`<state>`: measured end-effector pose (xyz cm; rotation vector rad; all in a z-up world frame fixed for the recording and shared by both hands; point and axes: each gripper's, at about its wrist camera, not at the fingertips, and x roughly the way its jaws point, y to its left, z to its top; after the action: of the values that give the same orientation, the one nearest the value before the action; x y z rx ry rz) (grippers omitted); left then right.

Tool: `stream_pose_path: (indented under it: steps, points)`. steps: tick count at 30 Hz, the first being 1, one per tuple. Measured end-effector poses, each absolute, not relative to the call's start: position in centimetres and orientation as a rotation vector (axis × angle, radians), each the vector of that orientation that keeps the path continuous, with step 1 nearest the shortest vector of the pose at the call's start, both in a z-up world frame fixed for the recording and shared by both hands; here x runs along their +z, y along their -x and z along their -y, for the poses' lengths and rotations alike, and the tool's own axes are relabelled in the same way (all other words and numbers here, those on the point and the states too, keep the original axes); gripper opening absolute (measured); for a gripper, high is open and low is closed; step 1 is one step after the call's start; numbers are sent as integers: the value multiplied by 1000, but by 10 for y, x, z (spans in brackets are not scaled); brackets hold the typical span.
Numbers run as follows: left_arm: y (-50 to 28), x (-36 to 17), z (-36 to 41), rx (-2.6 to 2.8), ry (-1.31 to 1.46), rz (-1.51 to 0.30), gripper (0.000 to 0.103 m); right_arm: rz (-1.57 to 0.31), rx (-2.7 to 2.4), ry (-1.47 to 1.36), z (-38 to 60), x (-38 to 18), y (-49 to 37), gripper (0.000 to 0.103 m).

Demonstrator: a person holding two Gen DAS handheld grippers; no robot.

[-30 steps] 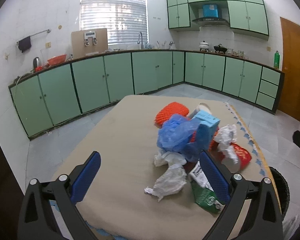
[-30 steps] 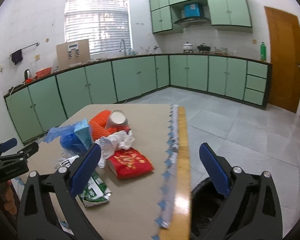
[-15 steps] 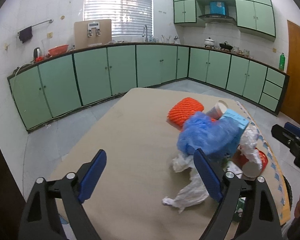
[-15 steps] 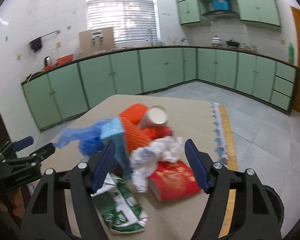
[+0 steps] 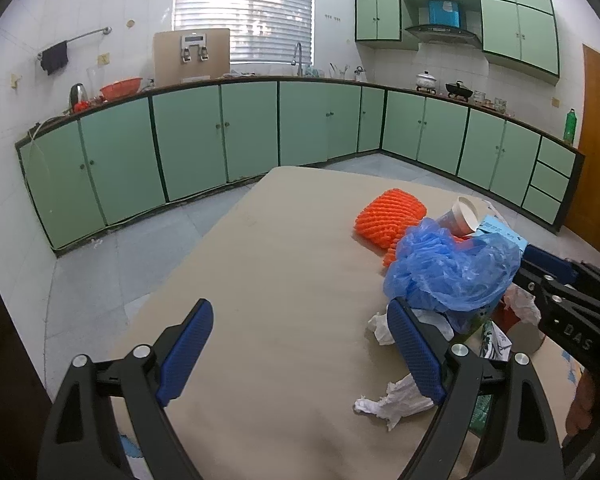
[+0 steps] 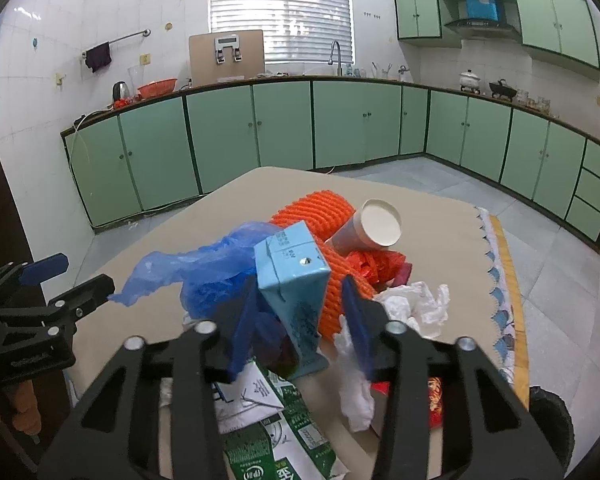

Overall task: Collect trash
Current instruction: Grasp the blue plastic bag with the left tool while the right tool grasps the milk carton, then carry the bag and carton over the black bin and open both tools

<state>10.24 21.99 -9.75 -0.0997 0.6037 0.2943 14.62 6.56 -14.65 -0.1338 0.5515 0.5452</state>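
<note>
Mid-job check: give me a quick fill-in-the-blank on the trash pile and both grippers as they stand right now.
1. The right gripper, whose jaws have just been closing, has the light blue ____ between its fingers.
2. The paper cup lies on its side against the ____ foam netting.
3. The left gripper stands ____ over bare tabletop.
4. The crumpled plastic bag is ____ in colour.

Missing words: carton; orange; open; blue
</note>
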Motion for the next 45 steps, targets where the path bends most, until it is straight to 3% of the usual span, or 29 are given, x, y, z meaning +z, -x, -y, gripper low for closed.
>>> stream_pose_path:
  steps: [23,27,29,31,34,45]
  points:
    - [-145,-91,-176,83,48,-574,87,-537,526,66,-42,-138,-158,30]
    - [-161,-94,-175,34,59,-580,69,-547,521,59,-40,-140,-160,30]
    - [-169,-96,-174,7,79,-596,53,-551,520,52,-39,-141,-161,30]
    - [-175,-99,-175,-29,116,-615,29,-553,520,47,-38,-141,-161,30]
    - [-179,-103,-177,-39,140,-626,7,-553,523,44,-38,-141,-161,30]
    - [-162,-55,-183,4,136,-490,3,-469,572,-5,-39,-107,-157,29]
